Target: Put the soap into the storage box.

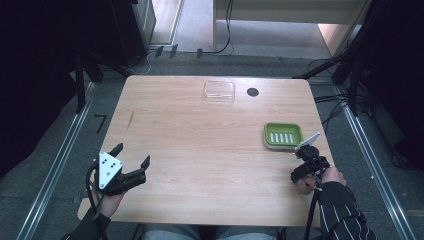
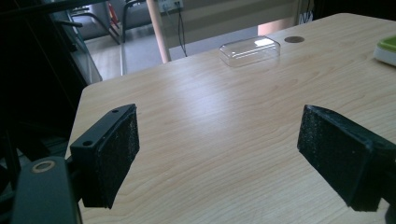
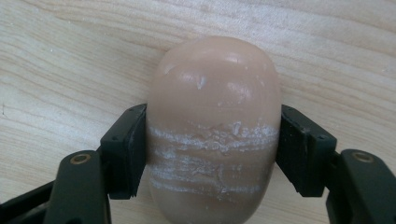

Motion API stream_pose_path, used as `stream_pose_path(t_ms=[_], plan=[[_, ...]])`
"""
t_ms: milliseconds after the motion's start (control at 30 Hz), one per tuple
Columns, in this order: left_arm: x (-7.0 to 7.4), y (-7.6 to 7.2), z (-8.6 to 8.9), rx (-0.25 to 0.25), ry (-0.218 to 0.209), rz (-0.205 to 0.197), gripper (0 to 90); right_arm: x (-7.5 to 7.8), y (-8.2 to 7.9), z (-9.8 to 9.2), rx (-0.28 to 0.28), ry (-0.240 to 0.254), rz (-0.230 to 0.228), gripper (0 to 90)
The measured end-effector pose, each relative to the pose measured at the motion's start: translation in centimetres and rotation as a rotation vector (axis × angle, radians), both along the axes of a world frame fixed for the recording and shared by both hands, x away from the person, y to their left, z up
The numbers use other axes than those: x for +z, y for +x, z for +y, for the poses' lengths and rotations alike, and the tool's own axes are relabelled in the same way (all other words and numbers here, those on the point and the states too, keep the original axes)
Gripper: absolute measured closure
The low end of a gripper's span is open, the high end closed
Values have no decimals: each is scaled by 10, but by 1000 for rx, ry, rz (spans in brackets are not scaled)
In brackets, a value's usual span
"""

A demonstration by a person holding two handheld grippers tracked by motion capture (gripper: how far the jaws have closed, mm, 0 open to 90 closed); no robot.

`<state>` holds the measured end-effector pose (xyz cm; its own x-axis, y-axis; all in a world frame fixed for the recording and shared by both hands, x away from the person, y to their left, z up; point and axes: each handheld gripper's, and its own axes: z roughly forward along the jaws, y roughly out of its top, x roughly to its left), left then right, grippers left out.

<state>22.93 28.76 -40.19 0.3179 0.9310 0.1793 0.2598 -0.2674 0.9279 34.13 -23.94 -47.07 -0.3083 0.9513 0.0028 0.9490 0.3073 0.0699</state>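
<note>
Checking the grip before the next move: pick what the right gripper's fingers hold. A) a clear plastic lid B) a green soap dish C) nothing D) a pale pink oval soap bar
D: in the right gripper view, the right gripper has both black fingers pressed against the sides of the pale pink oval soap bar above the wooden table.

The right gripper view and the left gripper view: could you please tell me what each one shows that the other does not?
The right gripper view alone shows a beige soap bar clamped between the right gripper's jaws, with white scuffs across its middle. The left gripper view alone shows the left gripper open with nothing between its jaws, a clear lid far across the table, a dark round hole and an edge of the green dish. Both show the wooden table.
</note>
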Motion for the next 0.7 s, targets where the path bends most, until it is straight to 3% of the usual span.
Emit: stream_pose_path(t_ms=[433, 700], plan=[[-1, 1, 0, -2, 1, 5, 133, 7, 1, 1, 82, 16, -18, 335], [-1, 1, 0, -5, 2, 10, 133, 15, 1, 5, 103, 29, -46, 335]])
